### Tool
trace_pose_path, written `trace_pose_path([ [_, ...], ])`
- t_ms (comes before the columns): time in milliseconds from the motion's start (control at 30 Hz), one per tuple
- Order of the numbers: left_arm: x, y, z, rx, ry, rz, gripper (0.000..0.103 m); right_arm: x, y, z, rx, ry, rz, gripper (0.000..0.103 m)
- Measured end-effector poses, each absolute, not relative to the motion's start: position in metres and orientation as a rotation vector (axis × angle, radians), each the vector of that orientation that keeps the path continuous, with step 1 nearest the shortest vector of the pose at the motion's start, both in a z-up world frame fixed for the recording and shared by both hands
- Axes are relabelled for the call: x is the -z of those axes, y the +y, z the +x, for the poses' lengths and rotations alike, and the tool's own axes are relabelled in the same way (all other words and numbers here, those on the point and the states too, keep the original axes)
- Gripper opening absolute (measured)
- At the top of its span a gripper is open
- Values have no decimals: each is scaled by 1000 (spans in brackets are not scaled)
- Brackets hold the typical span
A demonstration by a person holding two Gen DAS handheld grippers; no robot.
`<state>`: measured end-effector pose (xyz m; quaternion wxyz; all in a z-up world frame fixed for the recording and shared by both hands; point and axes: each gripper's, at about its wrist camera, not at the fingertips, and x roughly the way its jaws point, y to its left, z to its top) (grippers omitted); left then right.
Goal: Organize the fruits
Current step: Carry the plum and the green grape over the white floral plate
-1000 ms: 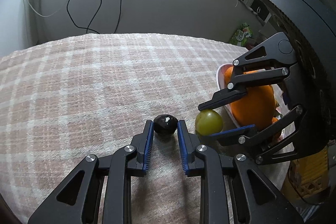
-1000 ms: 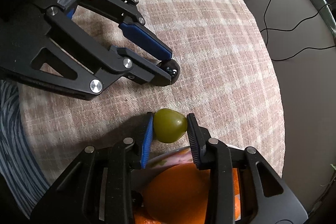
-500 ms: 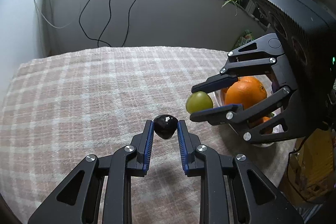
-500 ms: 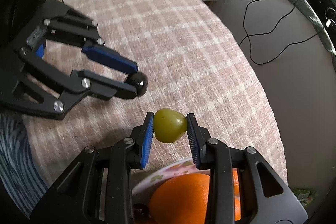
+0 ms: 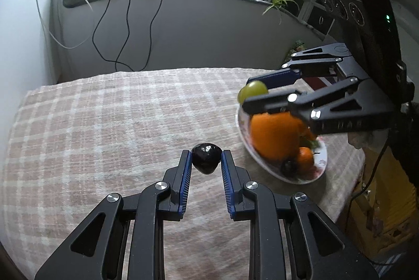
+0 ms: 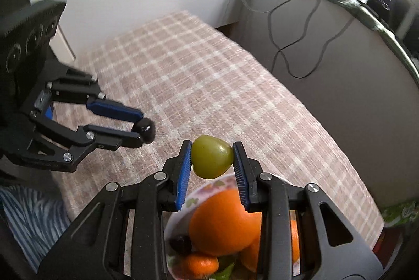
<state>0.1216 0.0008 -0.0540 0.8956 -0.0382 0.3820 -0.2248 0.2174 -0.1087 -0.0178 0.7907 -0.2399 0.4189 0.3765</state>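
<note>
We carry fruit plateward: left gripper (image 5: 205,162) clamps a dark plum (image 5: 206,158) at frame centre, right gripper (image 6: 212,156) a green grape (image 6: 211,156); next, release over the flowered plate (image 5: 320,167) at right

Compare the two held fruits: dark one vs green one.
The dark fruit is near-black and smaller; the green fruit is pale green and larger. The dark one sits in the left hand-held gripper, the green one in the right hand-held gripper. Both are clamped between blue pads.
</note>
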Motion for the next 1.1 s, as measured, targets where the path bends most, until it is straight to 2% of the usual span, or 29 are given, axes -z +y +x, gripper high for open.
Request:
trace_pose_path([
  [500,42,-57,117,565,771,-88,21,5,-221,201,-648,864,-236,33],
  [1100,43,-139,115,632,769,50,21,49,-290,188,-552,919,-125,33],
])
